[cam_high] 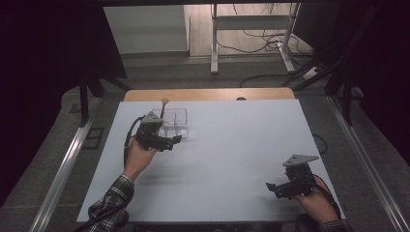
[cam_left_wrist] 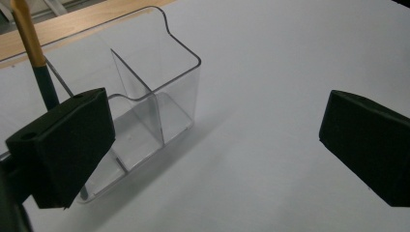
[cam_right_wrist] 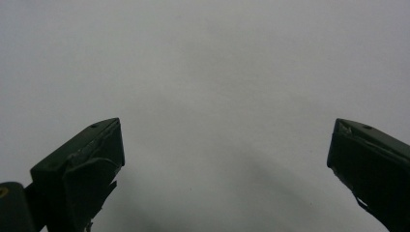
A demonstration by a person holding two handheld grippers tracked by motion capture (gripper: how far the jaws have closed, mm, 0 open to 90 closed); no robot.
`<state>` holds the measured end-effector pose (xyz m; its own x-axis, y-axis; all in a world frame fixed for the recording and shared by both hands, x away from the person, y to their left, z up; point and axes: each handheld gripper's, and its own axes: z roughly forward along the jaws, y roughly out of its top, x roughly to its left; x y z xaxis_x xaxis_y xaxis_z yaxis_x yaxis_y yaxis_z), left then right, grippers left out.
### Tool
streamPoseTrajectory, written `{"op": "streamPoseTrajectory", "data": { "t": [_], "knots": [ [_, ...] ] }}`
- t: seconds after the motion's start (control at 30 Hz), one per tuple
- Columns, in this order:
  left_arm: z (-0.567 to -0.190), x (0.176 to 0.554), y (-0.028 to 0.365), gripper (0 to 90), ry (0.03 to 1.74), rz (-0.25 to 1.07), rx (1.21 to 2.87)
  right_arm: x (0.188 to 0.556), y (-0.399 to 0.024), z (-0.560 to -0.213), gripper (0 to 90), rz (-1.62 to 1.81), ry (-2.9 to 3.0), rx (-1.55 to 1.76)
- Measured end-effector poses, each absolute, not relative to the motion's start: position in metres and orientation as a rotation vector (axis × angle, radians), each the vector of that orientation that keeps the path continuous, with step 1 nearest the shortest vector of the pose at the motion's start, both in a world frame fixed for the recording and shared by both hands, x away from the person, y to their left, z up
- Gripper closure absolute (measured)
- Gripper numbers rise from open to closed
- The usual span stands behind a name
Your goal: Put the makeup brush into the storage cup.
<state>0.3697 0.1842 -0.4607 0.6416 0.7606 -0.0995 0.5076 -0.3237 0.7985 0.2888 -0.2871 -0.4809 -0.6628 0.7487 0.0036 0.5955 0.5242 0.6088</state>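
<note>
A clear plastic box [cam_high: 175, 122] with divided compartments stands on the white table [cam_high: 227, 145] at the far left. A thin stick [cam_high: 164, 107] leans upright in its left part, tan at the top and dark lower down. My left gripper [cam_high: 171, 141] is open just in front of the box, with nothing between its jaws. In the left gripper view the box [cam_left_wrist: 154, 92] lies ahead and left, the stick [cam_left_wrist: 35, 55] rises behind the left jaw, and the gripper [cam_left_wrist: 217, 145] stands wide. My right gripper [cam_high: 273, 189] is open near the front right edge, and in its own view [cam_right_wrist: 225, 164] it faces bare table.
A wooden strip [cam_high: 208, 94] runs along the table's far edge. Metal rails [cam_high: 63, 169] flank the table on both sides. Beyond it are desk legs [cam_high: 213, 43] and loose cables [cam_high: 270, 41] on the floor.
</note>
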Motion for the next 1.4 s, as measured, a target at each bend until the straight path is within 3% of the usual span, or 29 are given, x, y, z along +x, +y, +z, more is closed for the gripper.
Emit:
{"op": "streamPoseTrajectory", "data": {
  "t": [1.4],
  "knots": [
    [-0.464, 0.328, 0.193, 0.0, 0.961, 0.333, 2.014, 0.289, -0.287, -0.481, 0.0, 0.861, 2.502, 1.135]
  ]
}}
